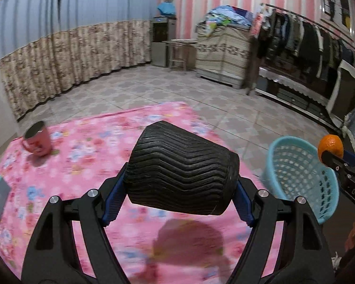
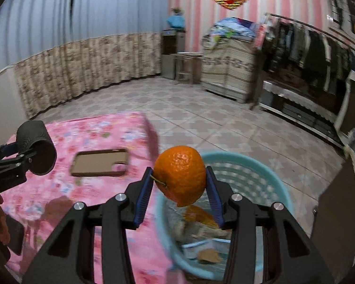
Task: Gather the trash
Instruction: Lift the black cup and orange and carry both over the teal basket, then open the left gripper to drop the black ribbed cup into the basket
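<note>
The right tool [image 2: 179, 184] squeezes an orange [image 2: 179, 175] between its pads, right above the blue basket [image 2: 267, 177], which already has scraps inside. Next it should open so the orange drops in. The left tool [image 1: 177, 189] grips a black ribbed cup [image 1: 182, 168] over the pink counter [image 1: 82, 142]; that likely goes in next.

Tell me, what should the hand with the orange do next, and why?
Probably ease forward a little, then let go. The right gripper is shut on the orange, which hangs above the near rim of the blue basket. Trash already lies inside, so that looks like where it belongs.
</note>
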The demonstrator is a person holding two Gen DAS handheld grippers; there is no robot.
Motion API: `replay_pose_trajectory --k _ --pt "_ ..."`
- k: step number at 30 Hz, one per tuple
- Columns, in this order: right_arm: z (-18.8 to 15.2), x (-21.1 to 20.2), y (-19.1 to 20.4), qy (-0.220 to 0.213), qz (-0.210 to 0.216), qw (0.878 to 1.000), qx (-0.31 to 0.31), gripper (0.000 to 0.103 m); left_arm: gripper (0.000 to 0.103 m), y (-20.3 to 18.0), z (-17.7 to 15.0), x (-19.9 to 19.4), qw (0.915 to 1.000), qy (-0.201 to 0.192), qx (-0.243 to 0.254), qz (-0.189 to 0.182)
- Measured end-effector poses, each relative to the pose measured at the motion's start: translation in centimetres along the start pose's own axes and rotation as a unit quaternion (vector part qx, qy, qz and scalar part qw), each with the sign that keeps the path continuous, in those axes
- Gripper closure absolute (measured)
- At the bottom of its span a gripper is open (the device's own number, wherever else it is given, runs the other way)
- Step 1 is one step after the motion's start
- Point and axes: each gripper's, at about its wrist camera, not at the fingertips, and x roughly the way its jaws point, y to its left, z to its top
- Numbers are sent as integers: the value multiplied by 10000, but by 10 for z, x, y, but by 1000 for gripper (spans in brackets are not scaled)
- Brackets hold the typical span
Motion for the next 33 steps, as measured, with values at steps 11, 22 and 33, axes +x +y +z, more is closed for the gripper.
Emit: replay_pose_trajectory --k 11,22,33 --pt "-14 10 -59 92 -330 9981 510 59 27 -82 5 26 9978 19 550 -357" --pt "-19 11 -86 107 -527 9959 726 59 27 -140 17 43 9918 102 873 -931" --pt "-21 11 -105 133 -678 9939 864 59 21 -182 22 53 9844 200 1235 -1234"
